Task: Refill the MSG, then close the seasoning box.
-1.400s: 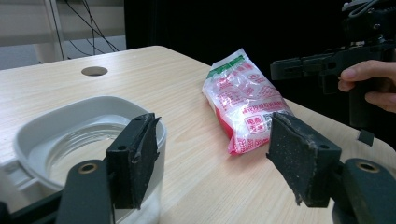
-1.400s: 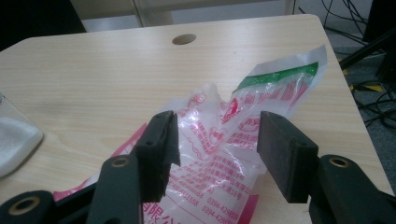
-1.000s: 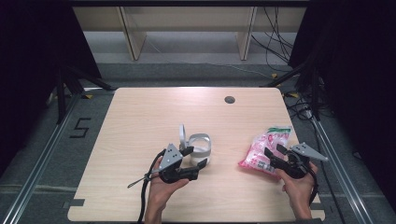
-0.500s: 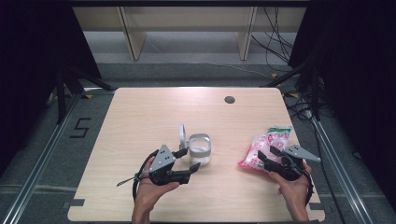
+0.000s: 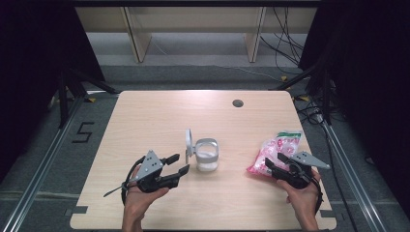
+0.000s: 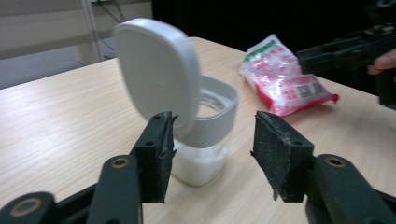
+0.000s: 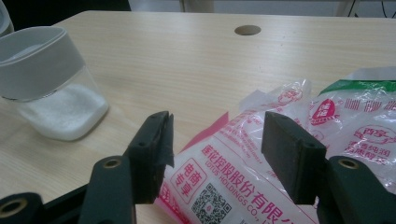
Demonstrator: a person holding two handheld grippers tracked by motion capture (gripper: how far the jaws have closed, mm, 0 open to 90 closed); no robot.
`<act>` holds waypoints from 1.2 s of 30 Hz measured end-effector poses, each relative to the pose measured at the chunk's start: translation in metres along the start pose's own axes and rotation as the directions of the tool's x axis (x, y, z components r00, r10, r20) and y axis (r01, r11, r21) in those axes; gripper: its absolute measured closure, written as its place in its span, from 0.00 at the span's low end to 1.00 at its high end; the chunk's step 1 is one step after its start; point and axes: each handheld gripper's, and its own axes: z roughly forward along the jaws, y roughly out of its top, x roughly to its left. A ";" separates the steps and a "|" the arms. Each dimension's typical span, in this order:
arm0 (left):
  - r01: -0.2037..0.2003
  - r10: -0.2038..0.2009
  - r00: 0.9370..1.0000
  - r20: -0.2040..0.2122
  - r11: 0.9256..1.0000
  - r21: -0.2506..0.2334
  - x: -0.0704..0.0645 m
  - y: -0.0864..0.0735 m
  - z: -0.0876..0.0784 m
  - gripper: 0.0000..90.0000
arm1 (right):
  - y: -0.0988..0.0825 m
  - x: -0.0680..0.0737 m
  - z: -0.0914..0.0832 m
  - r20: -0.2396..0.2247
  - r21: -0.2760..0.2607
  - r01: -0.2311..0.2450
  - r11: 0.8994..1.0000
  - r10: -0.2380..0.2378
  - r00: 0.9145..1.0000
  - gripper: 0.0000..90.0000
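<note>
Here, left tongs [image 6: 210, 158] empty, right tongs [image 7: 217, 158] astride bag [image 7: 243, 186].

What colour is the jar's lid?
Light grey; the lid stands open on the jar, clearest in the left gripper view.

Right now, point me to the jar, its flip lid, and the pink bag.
jar [image 5: 207, 157], high view, on its grey collar and clear body.
flip lid [image 6: 156, 77], left gripper view, middle of the raised lid's inner face.
pink bag [image 7: 243, 172], right gripper view, printed front between the gripper's jaws.
</note>
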 end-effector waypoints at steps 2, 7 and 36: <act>-0.002 0.002 1.000 -0.007 1.000 -0.012 0.003 -0.001 0.000 0.57 | -0.001 -0.001 0.000 -0.007 0.005 0.004 1.000 -0.004 1.000 0.48; 0.010 -0.009 0.999 -0.040 1.000 0.021 0.007 -0.006 0.005 0.57 | -0.001 -0.001 0.001 -0.020 -0.016 0.004 1.000 -0.005 1.000 0.48; -0.001 -0.003 0.986 -0.168 1.000 -0.020 0.002 -0.016 0.036 0.98 | -0.002 0.006 -0.001 -0.033 -0.019 -0.015 1.000 0.015 0.999 0.48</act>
